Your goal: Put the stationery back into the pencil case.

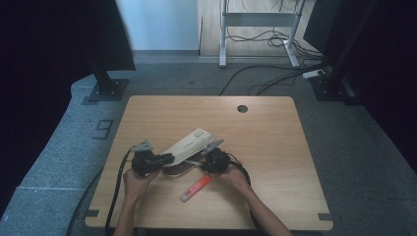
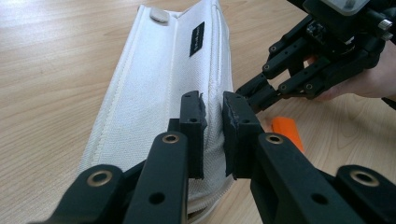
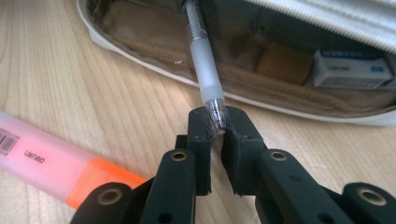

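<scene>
Right gripper (image 3: 216, 122) jaws pinch pen (image 3: 204, 70) by its metal tip; pen's far end is inside open case (image 2: 154, 88). Left gripper (image 2: 214, 116) jaws clamp case's upper flap edge. Highlighter (image 1: 195, 189) lies on table (image 1: 275, 147) near case.

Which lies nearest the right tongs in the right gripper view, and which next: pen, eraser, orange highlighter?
1. Pen: its tip sits between the right tongs.
2. Orange highlighter: on the table, lower left.
3. Eraser: inside the pencil case, upper right.
</scene>
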The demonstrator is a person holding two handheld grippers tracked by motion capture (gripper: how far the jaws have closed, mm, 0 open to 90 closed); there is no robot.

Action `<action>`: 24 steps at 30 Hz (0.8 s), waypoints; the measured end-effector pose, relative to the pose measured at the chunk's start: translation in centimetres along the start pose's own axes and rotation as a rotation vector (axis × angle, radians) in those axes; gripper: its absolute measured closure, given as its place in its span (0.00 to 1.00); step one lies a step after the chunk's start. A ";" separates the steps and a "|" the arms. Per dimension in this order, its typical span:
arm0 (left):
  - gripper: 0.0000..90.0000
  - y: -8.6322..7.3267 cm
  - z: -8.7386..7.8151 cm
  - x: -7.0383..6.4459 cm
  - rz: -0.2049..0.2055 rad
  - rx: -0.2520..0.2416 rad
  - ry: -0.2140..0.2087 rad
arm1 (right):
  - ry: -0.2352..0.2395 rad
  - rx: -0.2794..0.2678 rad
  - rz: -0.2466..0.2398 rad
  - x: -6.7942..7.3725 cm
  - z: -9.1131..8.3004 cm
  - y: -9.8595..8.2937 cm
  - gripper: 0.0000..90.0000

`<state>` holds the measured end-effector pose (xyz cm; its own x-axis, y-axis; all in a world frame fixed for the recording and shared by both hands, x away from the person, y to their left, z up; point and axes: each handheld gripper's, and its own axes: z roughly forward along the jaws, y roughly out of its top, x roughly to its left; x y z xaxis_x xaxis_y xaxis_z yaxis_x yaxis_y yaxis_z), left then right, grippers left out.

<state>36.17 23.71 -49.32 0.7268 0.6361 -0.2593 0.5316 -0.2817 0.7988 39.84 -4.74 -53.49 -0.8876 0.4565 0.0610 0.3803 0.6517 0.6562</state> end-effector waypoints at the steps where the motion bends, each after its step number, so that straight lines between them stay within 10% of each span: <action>1: 0.88 0.0 0.0 0.0 0.000 0.000 0.000 | -0.006 0.000 -0.005 0.0 0.0 0.1 0.89; 12: 0.88 0.0 0.0 0.0 -0.005 -0.003 -0.007 | -0.086 -0.012 -0.042 -1.2 -0.3 1.8 0.86; 24: 0.88 0.0 0.0 0.0 -0.007 -0.005 -0.015 | -0.136 -0.031 0.062 -3.2 0.8 3.0 0.69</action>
<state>36.20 23.71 -49.38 0.7294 0.6272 -0.2731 0.5344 -0.2733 0.7998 44.03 -3.78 -52.34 -0.8185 0.5745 0.0015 0.4234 0.6014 0.6776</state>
